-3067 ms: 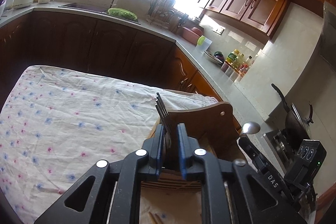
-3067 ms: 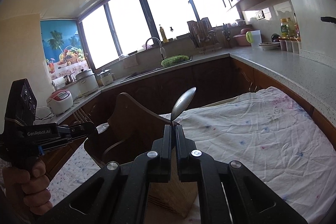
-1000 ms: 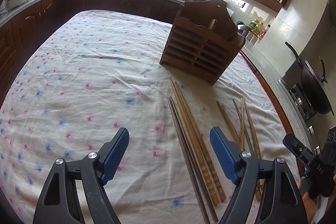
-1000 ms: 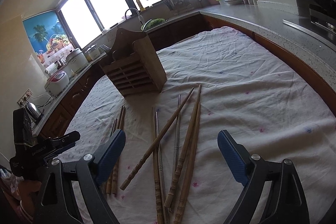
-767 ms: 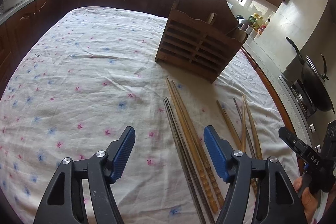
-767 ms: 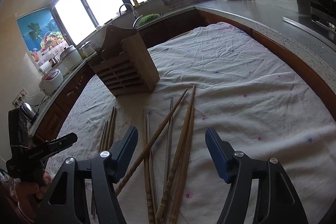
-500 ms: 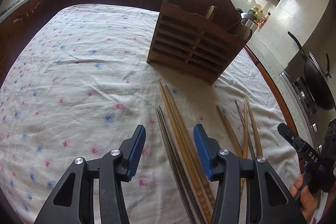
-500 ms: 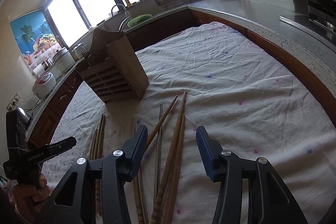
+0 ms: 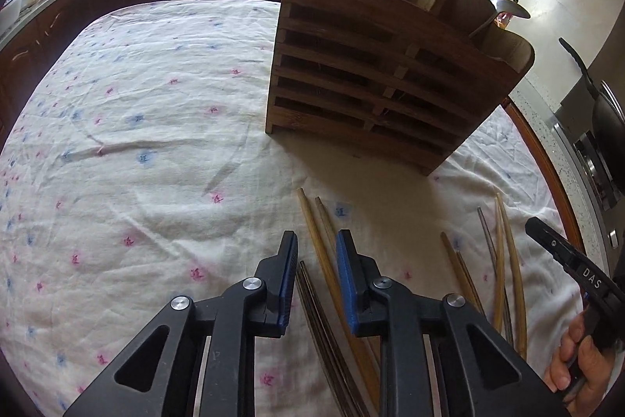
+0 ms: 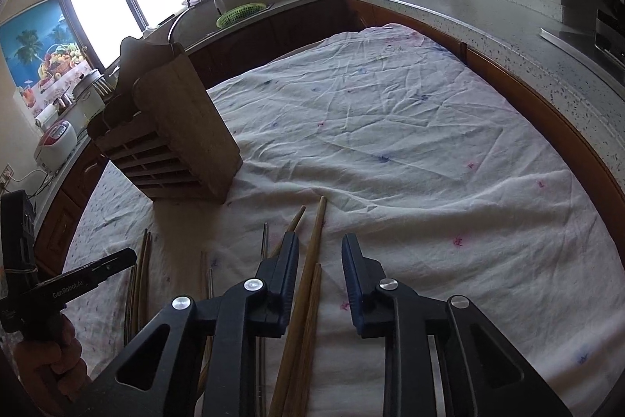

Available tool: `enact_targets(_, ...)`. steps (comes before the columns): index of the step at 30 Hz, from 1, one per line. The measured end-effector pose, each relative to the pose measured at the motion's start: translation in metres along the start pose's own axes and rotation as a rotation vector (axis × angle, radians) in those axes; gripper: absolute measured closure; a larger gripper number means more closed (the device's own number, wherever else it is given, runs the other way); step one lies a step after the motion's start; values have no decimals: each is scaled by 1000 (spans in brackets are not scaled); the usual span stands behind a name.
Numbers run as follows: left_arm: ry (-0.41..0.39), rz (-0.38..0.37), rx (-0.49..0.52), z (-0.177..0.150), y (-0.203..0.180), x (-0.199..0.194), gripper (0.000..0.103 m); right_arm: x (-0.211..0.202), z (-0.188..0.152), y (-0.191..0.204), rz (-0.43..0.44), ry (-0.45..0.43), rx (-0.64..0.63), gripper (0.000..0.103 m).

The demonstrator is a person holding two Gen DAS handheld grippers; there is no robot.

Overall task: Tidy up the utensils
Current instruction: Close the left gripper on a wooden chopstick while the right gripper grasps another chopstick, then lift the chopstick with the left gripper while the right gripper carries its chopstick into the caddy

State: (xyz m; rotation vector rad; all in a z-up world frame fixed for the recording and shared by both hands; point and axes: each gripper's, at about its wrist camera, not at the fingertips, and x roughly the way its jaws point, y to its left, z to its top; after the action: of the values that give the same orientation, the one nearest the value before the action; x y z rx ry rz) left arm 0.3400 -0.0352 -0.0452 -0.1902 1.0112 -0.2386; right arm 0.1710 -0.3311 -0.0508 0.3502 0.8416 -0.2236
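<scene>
A brown wooden utensil holder (image 9: 375, 65) stands on the flowered cloth; a spoon (image 9: 504, 10) sticks out of its right end. It also shows in the right wrist view (image 10: 172, 139) with a fork (image 10: 103, 86) at its far end. Several wooden and metal chopsticks lie loose on the cloth. My left gripper (image 9: 316, 253) is open, low over the cloth, jaws either side of a wooden chopstick (image 9: 312, 229). My right gripper (image 10: 318, 253) is open, jaws either side of a wooden chopstick pair (image 10: 316, 241).
More chopsticks (image 9: 504, 260) lie to the right in the left wrist view. The stone counter (image 10: 488, 10) runs along the table's right side, with a stove and pan (image 9: 605, 116). A sink and green basket (image 10: 238, 14) stand at the back.
Both grippers have dropped lower toward the chopsticks and moved closer to the holder. Their jaws have narrowed from wide open to a smaller gap around the chopsticks.
</scene>
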Motion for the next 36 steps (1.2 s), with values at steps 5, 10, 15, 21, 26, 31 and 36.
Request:
enact_targets(5,6,10,21,4,-4,15,86,22,4,7,-31,44,-37,84)
enact_targets(10,15,17,66,5,-18,24,91,37,6,20,-75,57,-115,87)
enact_targets(15,1,10,88,4,-23,30,94,45,11,26,-110,49,-156,95)
enact_targets(21,-22,-43,43,0,-13,19,99,31,11,17,-25,39,-73,97)
enact_targets(26,-66,-82,34,-4,-9,-5,100,2,8,18,41,-6,-29,98)
enact_targets(31,-127,-136,12,-12,0,-47,100,-33,9,21,91,-62,-16,98)
enact_targets(36,-210,-176,-1,-24,13,-103,100,-64,8,26,124,-118,-21,98)
